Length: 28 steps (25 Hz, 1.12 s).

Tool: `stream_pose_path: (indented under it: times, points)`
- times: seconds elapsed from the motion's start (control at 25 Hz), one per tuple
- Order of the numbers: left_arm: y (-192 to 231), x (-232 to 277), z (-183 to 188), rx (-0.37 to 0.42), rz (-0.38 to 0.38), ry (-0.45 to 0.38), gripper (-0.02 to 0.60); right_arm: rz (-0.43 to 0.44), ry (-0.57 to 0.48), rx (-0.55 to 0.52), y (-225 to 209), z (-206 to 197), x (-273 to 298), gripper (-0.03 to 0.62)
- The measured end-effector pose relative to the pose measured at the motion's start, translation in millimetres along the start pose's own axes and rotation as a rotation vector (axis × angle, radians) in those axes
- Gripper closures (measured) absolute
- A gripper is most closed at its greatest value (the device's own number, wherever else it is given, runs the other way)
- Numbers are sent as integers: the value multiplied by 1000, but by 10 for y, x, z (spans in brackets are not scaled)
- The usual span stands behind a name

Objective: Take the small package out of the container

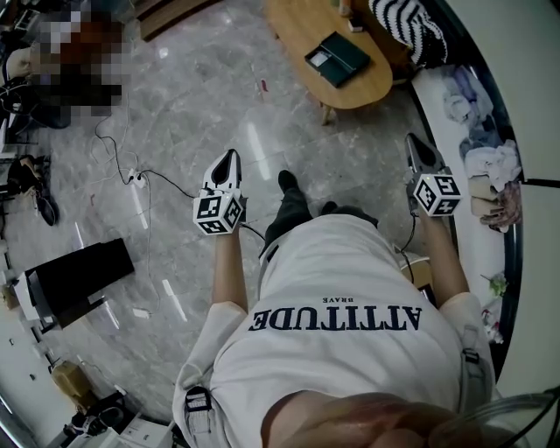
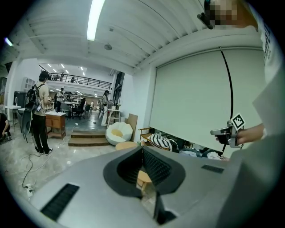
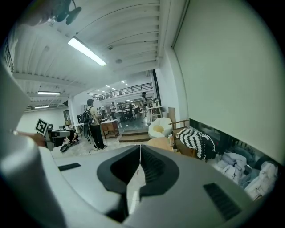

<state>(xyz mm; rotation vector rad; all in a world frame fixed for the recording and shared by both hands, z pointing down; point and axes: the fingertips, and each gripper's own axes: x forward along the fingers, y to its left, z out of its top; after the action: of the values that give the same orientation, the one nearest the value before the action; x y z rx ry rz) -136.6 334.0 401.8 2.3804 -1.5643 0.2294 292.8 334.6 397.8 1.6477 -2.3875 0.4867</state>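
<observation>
No small package shows in any view. A dark green flat box [image 1: 337, 58] lies on an oval wooden table [image 1: 367, 87] ahead of me; what it holds cannot be made out. My left gripper [image 1: 229, 157] is held at waist height over the marble floor, with its jaws shut and nothing between them. My right gripper [image 1: 414, 141] is held level with it near the white ledge, shut and empty too. In the left gripper view the jaws [image 2: 142, 149] meet in a thin line, as they do in the right gripper view [image 3: 140, 147]. Both point into the room, well short of the table.
A white ledge [image 1: 455, 219] with piled clothes [image 1: 490, 166] runs along the right. A striped cushion [image 1: 409, 26] lies beyond the table. A black box [image 1: 79, 276] and loose cables [image 1: 131, 175] sit on the floor to the left. People stand far off [image 2: 40, 113].
</observation>
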Motion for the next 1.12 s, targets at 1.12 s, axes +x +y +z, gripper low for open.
stream_pose_path:
  times: [1.12]
  points:
    - [1825,1521,739,45,-175,1,558,-147,-14,20,604,747,1805,572]
